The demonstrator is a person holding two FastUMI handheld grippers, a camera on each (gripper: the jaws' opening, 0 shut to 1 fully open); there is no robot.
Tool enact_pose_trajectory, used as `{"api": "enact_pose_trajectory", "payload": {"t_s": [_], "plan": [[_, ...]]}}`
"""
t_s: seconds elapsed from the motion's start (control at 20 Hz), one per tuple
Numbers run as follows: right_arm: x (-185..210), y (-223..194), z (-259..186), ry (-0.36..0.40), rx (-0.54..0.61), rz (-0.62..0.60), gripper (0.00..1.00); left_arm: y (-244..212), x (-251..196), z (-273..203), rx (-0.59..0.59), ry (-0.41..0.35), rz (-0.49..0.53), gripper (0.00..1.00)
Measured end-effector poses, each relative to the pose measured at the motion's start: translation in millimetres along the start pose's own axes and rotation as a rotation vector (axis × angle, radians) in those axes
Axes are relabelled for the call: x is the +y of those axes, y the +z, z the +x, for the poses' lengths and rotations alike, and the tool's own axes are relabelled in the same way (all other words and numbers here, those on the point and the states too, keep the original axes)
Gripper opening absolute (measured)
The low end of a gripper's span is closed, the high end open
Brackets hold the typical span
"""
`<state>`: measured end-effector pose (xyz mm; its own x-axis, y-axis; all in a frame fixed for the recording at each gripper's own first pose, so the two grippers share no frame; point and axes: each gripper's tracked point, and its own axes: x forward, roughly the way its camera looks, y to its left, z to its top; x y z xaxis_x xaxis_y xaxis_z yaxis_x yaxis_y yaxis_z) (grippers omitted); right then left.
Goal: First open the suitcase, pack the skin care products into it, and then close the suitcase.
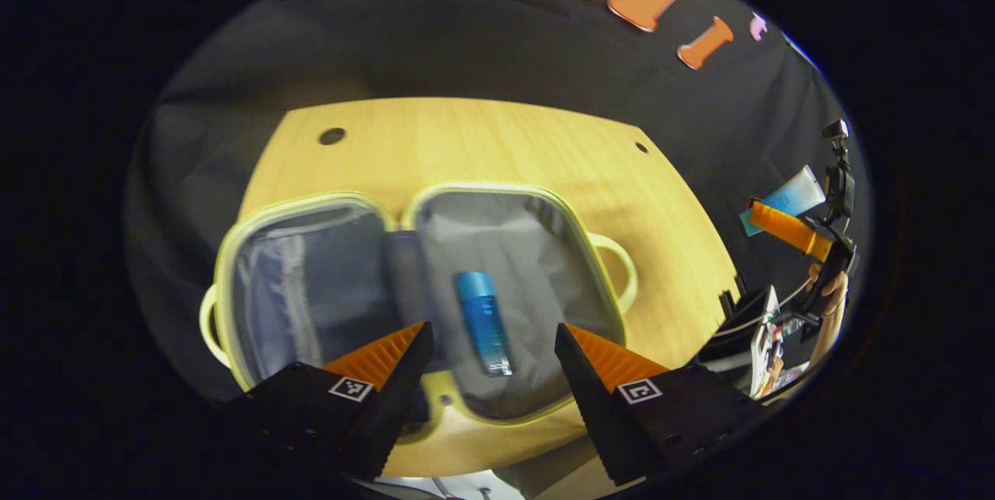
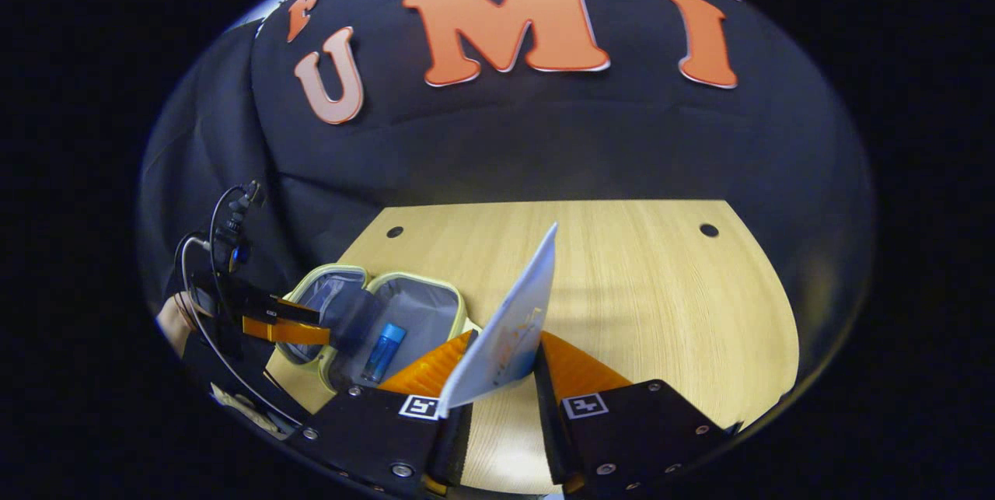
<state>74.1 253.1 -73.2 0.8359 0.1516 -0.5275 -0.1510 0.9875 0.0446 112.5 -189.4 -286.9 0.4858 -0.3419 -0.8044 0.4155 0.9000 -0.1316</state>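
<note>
Left tongs (image 1: 491, 344): we see the two fingers spread wide apart with nothing between them, poised above the near edge of the open suitcase (image 1: 311, 208). Directly ahead of the gap, a blue bottle (image 1: 483, 321) lies on the grey lining of the right-hand half, its cap end pointing away from the tongs. We note that the suitcase lies flat on the wooden desk (image 1: 497, 142), both halves splayed side by side, each with a pale yellow-green rim and a loop handle at its outer side.

Right tongs (image 2: 497, 364): we see the fingers closed on the lower end of a white tube (image 2: 517, 321), which rises from the grip and leans away to the right, its flat crimped end uppermost. Beyond and to the right of these tongs we see bare desk (image 2: 661, 290). To their left lies the suitcase (image 2: 389, 282), with the blue bottle (image 2: 384, 351) inside its nearer half, and beyond it the left tongs (image 2: 284, 321) held over the case.

From the left gripper view, we find the right tongs (image 1: 785, 226) far to the right, off the desk edge, carrying the tube (image 1: 793, 197) in the air, well apart from the suitcase.
</note>
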Motion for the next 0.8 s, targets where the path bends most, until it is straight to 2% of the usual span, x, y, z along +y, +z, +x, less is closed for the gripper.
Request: {"api": "enact_pose_trajectory", "payload": {"t_s": [0.1,0.25,0.35,0.5,0.7,0.75,0.8], "plan": [[25.1,13.0,16.1,0.069,0.037,-0.035,0.41,-9.0,42.1,-17.6,-0.044,0.086,-0.05,0.98],[73.7,17.5,45.9,0.196,0.138,-0.021,0.41,-38.1,92.3,-63.0,-0.076,0.213,-0.121,0.98],[91.3,0.9,65.0,0.241,0.215,-0.018,0.41,-61.2,117.6,-93.5,-0.092,0.291,-0.179,0.98],[115.8,-39.9,93.7,0.282,0.355,-0.053,0.41,-87.4,153.8,-131.3,-0.157,0.368,-0.26,0.98],[138.5,-88.2,123.7,0.326,0.515,-0.038,0.41,-113.7,209.0,-181.7,-0.248,0.541,-0.304,0.98],[139.6,-99.4,131.1,0.324,0.548,-0.042,0.46,-118.5,213.4,-190.2,-0.265,0.569,-0.304,0.98],[141.8,-113.1,139.0,0.316,0.583,-0.056,0.41,-123.7,212.1,-195.4,-0.267,0.589,-0.31,0.98]]}}
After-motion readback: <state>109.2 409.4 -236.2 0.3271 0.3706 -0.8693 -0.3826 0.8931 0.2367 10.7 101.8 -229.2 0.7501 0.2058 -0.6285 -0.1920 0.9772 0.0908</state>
